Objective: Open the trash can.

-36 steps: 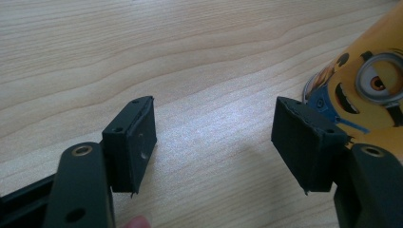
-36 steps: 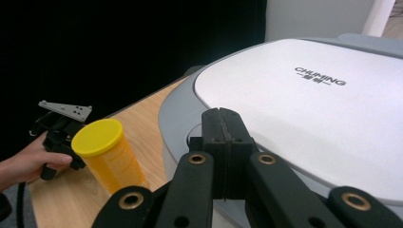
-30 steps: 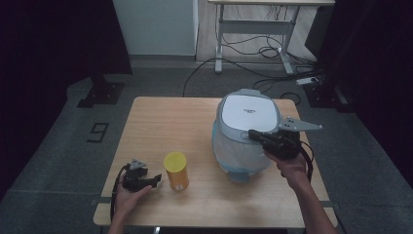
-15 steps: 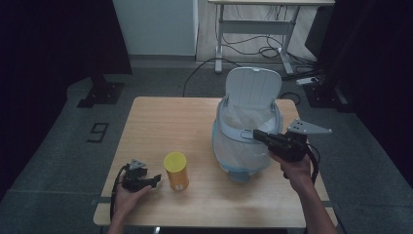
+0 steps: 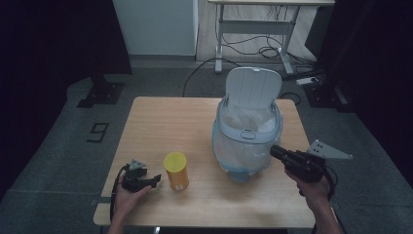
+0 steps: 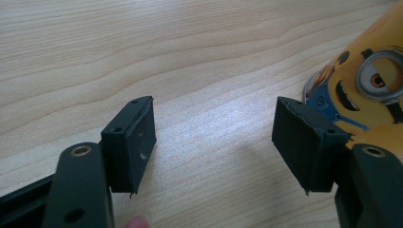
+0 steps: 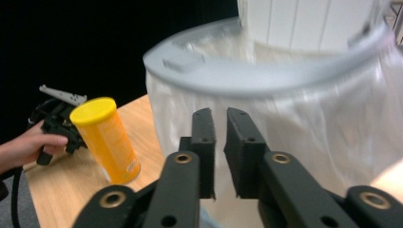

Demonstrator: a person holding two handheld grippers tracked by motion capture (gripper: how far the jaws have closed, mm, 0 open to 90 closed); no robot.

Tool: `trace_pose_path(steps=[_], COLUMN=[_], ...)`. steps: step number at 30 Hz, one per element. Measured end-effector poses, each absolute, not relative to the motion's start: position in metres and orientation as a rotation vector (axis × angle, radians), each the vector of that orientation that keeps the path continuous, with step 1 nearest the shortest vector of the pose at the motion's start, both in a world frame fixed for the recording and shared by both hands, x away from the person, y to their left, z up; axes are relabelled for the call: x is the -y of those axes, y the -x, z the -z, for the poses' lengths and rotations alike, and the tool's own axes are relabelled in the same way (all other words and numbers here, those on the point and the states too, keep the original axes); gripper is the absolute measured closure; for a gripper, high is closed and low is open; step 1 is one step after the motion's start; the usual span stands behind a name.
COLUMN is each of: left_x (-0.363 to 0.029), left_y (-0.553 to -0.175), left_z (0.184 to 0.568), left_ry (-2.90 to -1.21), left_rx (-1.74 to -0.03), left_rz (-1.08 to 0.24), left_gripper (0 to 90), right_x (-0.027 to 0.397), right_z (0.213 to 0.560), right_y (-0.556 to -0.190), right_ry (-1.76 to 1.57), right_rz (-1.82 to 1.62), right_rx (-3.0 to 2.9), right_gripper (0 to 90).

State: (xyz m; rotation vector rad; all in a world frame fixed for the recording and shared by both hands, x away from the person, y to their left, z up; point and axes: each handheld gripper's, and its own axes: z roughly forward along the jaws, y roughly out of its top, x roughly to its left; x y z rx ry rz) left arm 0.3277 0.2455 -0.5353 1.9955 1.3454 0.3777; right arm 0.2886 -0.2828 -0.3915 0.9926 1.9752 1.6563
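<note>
L hand-held gripper (image 6: 214, 142) lies low on the surface (image 5: 170, 122), released, nothing btwn its jaws; the can (image 5: 176, 171) stands just off its right jaw, not touching. R hand-held gripper (image 5: 273, 151): jaws have just been opening to a slim gap, empty, w/ the bin (image 5: 246, 146), lid up, right ahead of its tips.

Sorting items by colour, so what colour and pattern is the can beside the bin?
Yellow can with a cartoon Minion print, clearest in the left gripper view.
</note>
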Motion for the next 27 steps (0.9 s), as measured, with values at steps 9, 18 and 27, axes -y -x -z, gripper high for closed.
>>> trace_pose_path(steps=[9, 18, 27], left_x=[-0.246, -0.248, -0.250], left_y=[-0.327, -0.326, -0.318], left_z=[0.536, 0.533, 0.526], left_ry=[-1.997, -1.986, -1.967], left_rx=[-1.350, -1.349, -1.336], left_rz=[-0.380, -0.375, -0.406], left_gripper=[31.1, 31.5, 31.5], right_x=[0.300, 0.313, 0.314], right_z=[0.450, 0.493, 0.502], right_y=[-0.286, -0.296, -0.296], right_ry=[-1.071, -1.187, -1.222], right_rz=[-1.603, -1.528, -1.495], right_rx=[-2.004, -2.019, -2.023], right_gripper=[50.4, 38.7, 38.1])
